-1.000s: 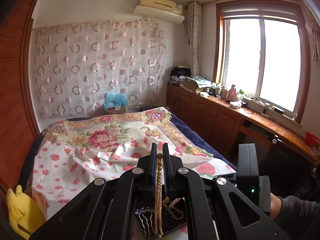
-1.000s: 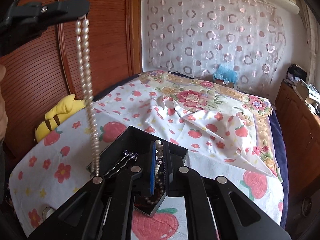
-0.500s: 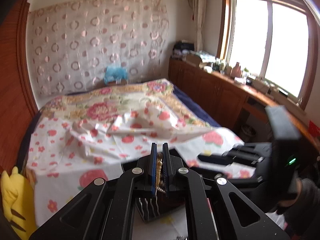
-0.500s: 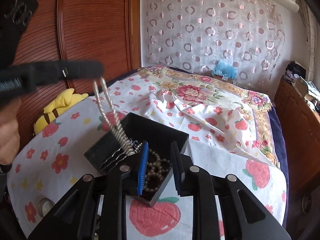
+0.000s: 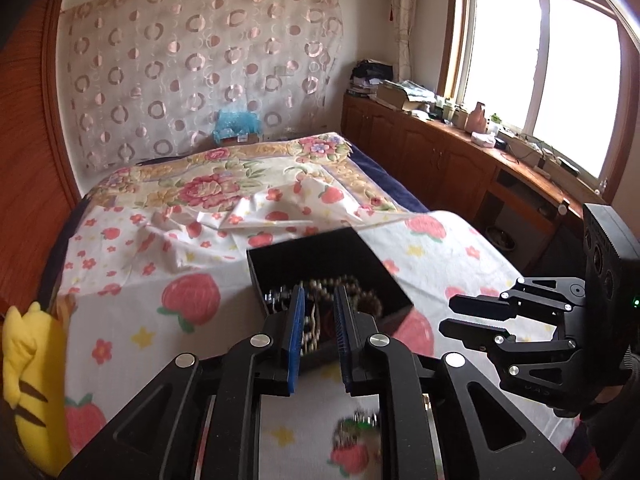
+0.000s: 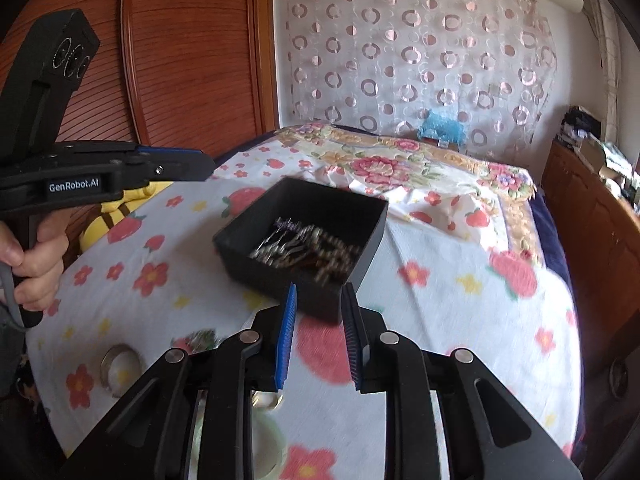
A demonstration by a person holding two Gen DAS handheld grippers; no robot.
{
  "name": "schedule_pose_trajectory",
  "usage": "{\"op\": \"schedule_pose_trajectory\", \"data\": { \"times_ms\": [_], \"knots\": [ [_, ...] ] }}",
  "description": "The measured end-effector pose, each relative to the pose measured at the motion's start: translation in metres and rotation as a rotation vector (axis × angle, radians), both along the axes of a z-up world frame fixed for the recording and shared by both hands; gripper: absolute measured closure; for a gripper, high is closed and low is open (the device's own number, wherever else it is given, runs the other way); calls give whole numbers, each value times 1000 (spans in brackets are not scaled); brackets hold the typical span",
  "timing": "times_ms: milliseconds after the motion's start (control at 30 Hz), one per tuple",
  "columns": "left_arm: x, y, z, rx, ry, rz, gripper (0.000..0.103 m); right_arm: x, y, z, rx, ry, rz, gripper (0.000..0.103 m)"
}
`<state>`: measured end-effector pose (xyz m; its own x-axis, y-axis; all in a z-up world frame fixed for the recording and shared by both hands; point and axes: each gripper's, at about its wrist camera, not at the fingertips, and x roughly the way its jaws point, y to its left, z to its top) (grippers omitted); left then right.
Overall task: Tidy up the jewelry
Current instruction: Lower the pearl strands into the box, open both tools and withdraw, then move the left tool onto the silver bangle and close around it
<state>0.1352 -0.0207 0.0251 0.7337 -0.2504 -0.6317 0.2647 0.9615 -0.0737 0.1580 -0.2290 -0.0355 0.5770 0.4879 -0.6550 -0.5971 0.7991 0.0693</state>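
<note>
- Since a second ago, both pearl strands have left my fingers: the long one that hung from my left gripper (image 5: 318, 314) and the beaded one my right gripper (image 6: 319, 312) pinched now lie in the square black jewelry box (image 6: 362, 216).
- Left jaws have just been opening; the blue pads (image 5: 295, 330) stand slightly apart with nothing pressed between them, and the pearl necklace (image 5: 310, 330) shows through the gap, down in the box.
- Right jaws are spread a little and empty, poised just beside the box's near wall.
- Inside the box, beads and silver hairpins (image 6: 288, 226) lie in a blurred tangle.
- That box sits on the white bedsheet printed with strawberries and flowers (image 6: 440, 320).
- Near my right gripper, a round metal-rimmed piece (image 6: 120, 362) rests on the sheet.
- At the bed's left edge lies a yellow plush toy with brown stripes (image 5: 28, 364).
</note>
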Motion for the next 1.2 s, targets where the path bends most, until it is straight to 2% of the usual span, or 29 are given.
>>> {"op": "schedule_pose_trajectory", "data": {
  "times_ms": [100,267,333,533,767,833,1000,1133,1200],
  "knots": [
    [-16,2,-8,12,9,-1,88,-16,0,-13,6,28,-4,66],
    [-41,7,-25,10,36,2,88,-37,5,-27,-6,55,1,58],
    [-49,9,-30,10,44,7,88,-45,6,-30,-11,58,3,48],
    [-74,20,-49,11,76,32,84,-61,8,-42,-30,90,12,27],
    [-98,26,-65,14,101,39,67,-71,13,-53,-64,139,49,26],
    [-103,27,-70,19,109,42,64,-73,15,-54,-75,140,51,20],
    [-109,23,-80,24,138,34,50,-75,19,-60,-116,143,46,19],
    [-111,12,-89,59,157,16,47,-75,18,-65,-124,158,32,19],
    [-113,7,-93,67,167,5,41,-76,19,-66,-141,149,31,19]
  ]
}}
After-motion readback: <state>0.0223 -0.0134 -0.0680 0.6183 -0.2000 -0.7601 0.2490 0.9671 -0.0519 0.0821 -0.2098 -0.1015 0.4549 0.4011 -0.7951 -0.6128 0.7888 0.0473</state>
